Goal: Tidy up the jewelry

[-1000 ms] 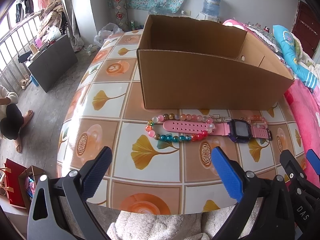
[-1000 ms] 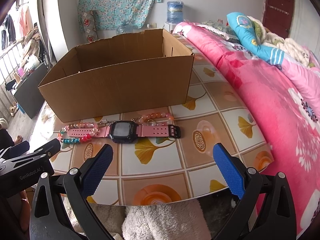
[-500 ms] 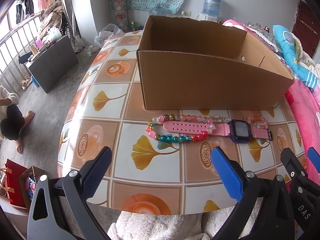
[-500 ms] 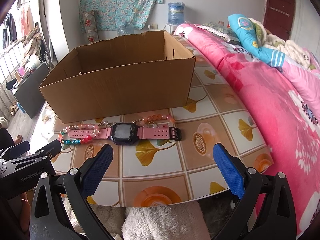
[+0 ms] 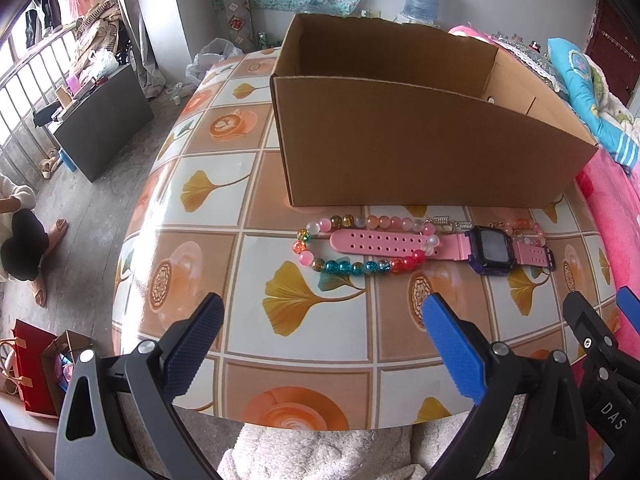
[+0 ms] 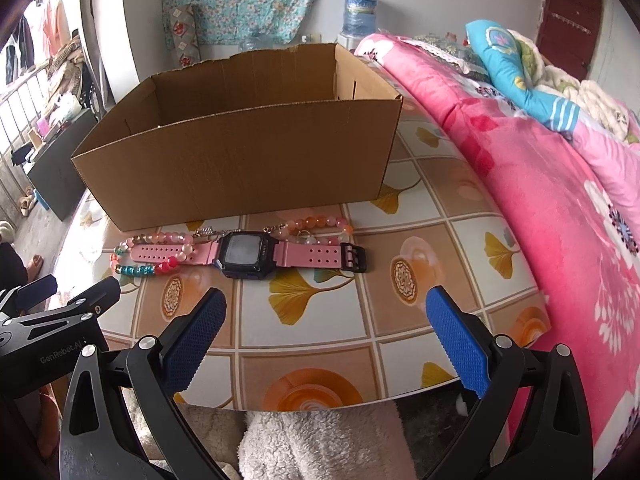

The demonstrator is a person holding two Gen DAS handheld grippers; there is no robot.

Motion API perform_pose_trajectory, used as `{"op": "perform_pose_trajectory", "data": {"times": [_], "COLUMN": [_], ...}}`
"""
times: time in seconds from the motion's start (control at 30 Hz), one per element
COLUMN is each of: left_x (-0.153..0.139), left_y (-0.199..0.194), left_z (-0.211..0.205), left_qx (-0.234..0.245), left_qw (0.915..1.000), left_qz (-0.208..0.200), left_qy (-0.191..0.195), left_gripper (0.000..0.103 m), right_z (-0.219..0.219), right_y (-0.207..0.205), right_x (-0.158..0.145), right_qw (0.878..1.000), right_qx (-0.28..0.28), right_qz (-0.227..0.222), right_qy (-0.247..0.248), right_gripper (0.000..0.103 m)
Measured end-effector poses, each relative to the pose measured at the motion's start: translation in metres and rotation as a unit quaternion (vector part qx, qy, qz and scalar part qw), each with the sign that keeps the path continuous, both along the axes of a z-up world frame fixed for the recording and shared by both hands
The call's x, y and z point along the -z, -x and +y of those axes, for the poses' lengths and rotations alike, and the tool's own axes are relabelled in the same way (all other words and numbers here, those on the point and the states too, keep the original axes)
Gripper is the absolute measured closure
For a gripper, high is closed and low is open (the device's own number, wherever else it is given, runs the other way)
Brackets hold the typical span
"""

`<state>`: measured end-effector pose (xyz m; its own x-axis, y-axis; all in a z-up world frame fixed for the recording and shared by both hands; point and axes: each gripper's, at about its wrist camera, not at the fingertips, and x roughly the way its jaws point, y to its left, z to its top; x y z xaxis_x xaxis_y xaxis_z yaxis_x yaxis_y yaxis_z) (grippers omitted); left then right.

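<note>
The jewelry is all out on the tiled surface (image 5: 208,216), none of it visibly in the cardboard box (image 5: 420,160) yet, so the task looks to be at its very start. The pink watch (image 6: 248,254) lies flat with its strap stretched out, just in front of the box's near wall. A multicoloured bead bracelet (image 5: 352,267) loops around the free end of the strap, beads both above and below it, so the two are tangled together or at least overlapping. A second string of peach and orange beads (image 6: 320,222) sits behind the watch's buckle end, close to the box. What little of the box's inside shows in the right wrist view looks bare, though most of the floor is hidden by the near wall.

The left gripper (image 5: 320,332) and the right gripper (image 6: 324,326) both hover over the near edge of the surface, short of the jewelry, jaws spread wide and holding nothing.

By my reading, everything remains to be done: separating the bracelet from the strap, then moving each piece, presumably into the box.
</note>
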<state>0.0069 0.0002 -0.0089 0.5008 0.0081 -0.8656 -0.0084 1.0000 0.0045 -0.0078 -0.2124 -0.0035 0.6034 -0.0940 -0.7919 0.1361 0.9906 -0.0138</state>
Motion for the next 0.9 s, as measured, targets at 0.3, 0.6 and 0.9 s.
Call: {"op": "perform_pose_trajectory", "data": {"times": [0.3,0.6,0.9], "left_x": [-0.006,-0.009,-0.011], "left_y": [-0.009,-0.007,0.001], "left_z": [-0.002,0.002,0.029], "left_qx": [0.005,0.051,0.132], "left_qw": [0.9996,0.9958,0.9832], "left_qz": [-0.025,-0.061,-0.11], "left_qy": [-0.016,-0.045,0.062], "left_gripper": [0.005,0.005,0.005], "right_z": [-0.006,0.002,0.025], "right_y": [-0.006,-0.006,-0.03], "right_x": [-0.005,-0.02,-0.017], "right_qw": [1.0,0.997,0.99], "right_qx": [0.011,-0.045,-0.134], "right_qz": [-0.013,-0.057,-0.048], "right_qy": [0.004,0.024,-0.021], "right_gripper": [0.007,0.007,0.029]}}
